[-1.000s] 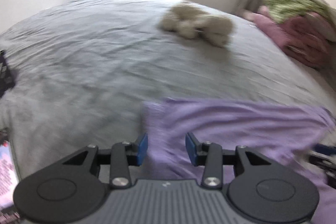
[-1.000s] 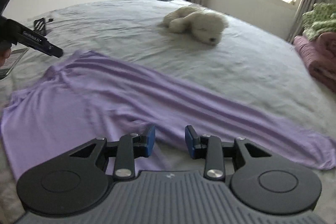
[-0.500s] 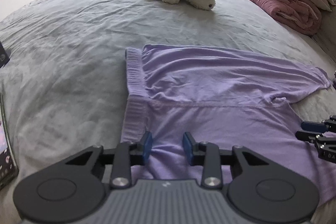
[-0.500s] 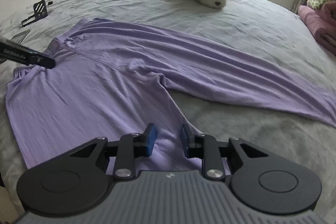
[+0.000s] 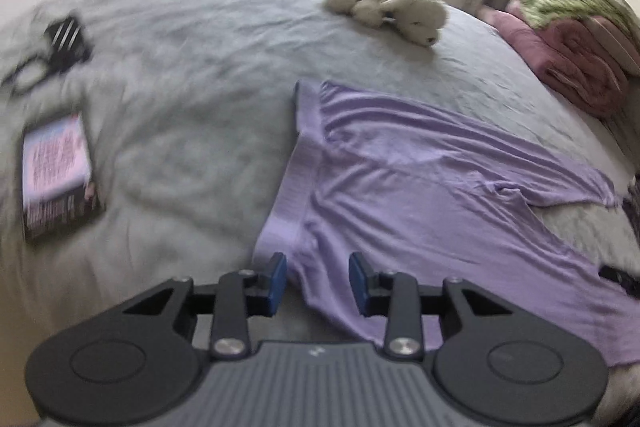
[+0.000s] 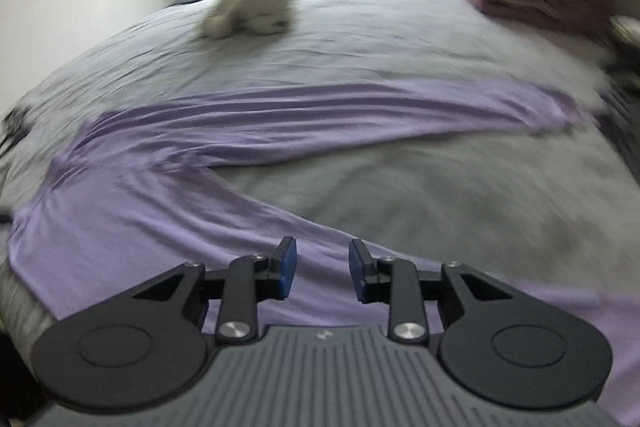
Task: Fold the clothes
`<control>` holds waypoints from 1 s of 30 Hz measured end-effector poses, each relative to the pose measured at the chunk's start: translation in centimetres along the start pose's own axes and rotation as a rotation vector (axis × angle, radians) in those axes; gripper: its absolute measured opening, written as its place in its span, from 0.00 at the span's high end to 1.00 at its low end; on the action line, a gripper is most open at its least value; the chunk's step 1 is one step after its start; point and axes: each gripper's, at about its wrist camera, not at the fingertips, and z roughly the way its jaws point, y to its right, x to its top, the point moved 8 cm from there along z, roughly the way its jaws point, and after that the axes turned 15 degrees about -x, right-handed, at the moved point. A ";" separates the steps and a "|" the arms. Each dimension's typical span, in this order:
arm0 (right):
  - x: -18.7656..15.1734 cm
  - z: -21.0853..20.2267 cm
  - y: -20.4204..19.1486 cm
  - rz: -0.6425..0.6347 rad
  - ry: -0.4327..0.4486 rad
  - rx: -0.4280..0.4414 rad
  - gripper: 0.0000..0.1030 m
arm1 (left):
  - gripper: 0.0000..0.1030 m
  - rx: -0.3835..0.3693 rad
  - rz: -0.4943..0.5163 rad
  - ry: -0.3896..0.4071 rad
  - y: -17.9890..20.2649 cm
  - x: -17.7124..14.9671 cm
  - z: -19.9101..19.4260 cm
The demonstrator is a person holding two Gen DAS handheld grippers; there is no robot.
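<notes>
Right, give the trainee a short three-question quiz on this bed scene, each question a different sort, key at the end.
1. True or false: the lavender trousers lie fully folded on the grey bed.
2. What rests on the bed beyond the trousers, toward the window? A) a plush dog B) a laundry basket C) a shoe
3. Fill in: the left gripper hovers at the trousers' ____ end.

Key:
1. False: both legs lie spread apart in a V.
2. A, the white plush dog.
3. Waistband; the right gripper is over a leg. Both sets of fingers stand apart, gripping nothing.
</notes>
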 end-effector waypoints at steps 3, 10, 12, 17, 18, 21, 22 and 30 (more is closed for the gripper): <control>0.1 -1.1 4.6 0.154 -0.014 -0.068 0.66 | 0.68 0.000 -0.098 0.008 -1.0 -0.7 -0.2; 2.3 -7.4 17.9 0.523 0.074 -0.213 0.54 | 0.68 -0.046 -0.201 0.033 -1.6 -0.8 0.9; 1.0 -8.3 21.8 0.616 0.037 -0.241 0.52 | 0.68 -0.060 -0.223 0.048 -1.7 -0.9 1.4; -6.3 -8.9 29.0 0.787 -0.081 -0.256 0.51 | 0.68 -0.052 -0.193 0.080 -1.7 -0.9 2.0; -8.0 -8.9 30.2 0.830 -0.107 -0.243 0.51 | 0.68 -0.055 -0.186 0.085 -1.6 -0.8 2.1; -11.8 -8.1 31.8 0.886 -0.158 -0.216 0.51 | 0.68 -0.056 -0.186 0.096 -1.5 -0.4 2.4; -12.7 -8.0 32.1 0.904 -0.165 -0.203 0.52 | 0.69 -0.055 -0.193 0.100 -1.6 -0.3 2.5; -12.6 -7.0 33.2 0.979 -0.085 -0.118 0.52 | 0.83 -0.039 -0.197 0.122 -1.9 0.0 2.8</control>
